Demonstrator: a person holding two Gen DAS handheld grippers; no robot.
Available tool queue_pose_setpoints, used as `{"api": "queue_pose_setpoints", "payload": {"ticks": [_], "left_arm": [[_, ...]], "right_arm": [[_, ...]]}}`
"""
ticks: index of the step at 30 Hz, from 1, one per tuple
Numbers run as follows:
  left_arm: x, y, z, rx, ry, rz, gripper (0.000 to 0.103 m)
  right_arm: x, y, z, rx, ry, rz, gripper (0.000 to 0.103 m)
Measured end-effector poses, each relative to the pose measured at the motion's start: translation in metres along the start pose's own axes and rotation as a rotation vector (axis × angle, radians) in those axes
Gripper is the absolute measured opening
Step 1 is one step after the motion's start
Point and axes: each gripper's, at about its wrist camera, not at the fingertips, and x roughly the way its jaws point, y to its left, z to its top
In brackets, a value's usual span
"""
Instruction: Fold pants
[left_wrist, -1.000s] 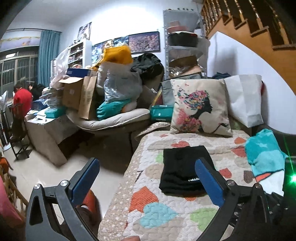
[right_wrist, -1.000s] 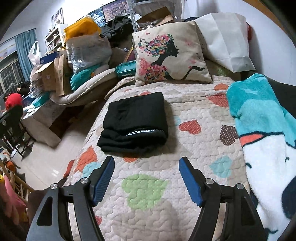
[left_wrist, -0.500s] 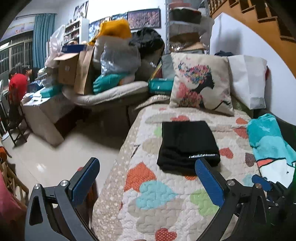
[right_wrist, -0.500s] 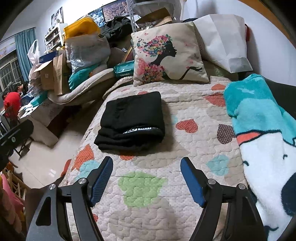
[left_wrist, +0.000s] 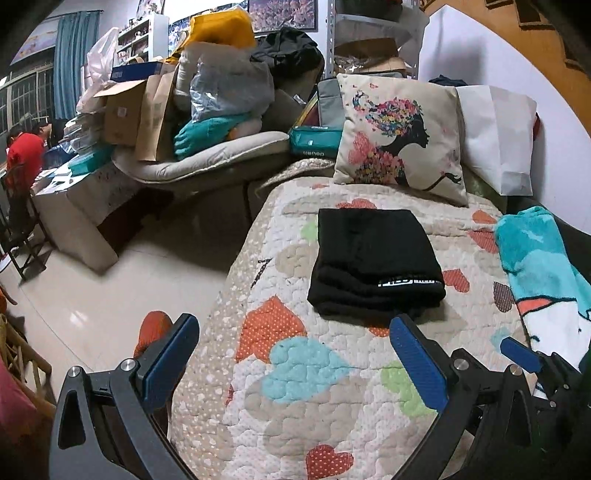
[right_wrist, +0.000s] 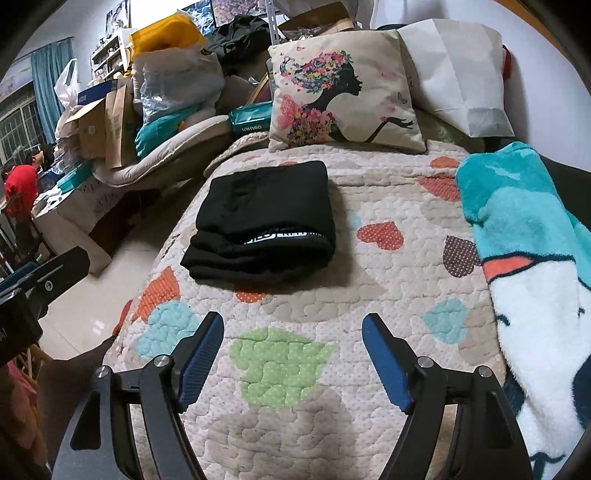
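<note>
Left wrist view: the left gripper (left_wrist: 291, 358) hangs over the near left edge of the quilt (left_wrist: 295, 406), its blue ribbed pads spread wide and holding nothing. The right gripper (right_wrist: 293, 354) is likewise wide open and empty above the quilt's near part, clear of the cloth; one of its blue tips also shows at the lower right of the left wrist view.

The pants (right_wrist: 262, 218), of soft black knit, lie folded into a thick rectangular bundle on the quilt, toward its left edge and about midway along it. The layered fold faces the grippers, and a waistband strip with white lettering runs along the top layer's near edge.

The quilt is puffy and stitched, cream with dotted hearts in orange, teal, green and brown. At its far edge a square pillow (right_wrist: 343, 88) printed with a flower-haired silhouette leans upright. A fluffy teal and white blanket (right_wrist: 532, 258) drapes along the right edge.
</note>
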Motion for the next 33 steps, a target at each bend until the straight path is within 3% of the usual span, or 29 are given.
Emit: {"api": "queue_pose_setpoints", "payload": {"ticks": [33], "left_arm": [[0.021,0.001,-0.006,-0.016,0.097,-0.056,0.103]], "right_arm": [[0.012,0.007,-0.005,-0.026,0.043,-0.001,0.084]]}}
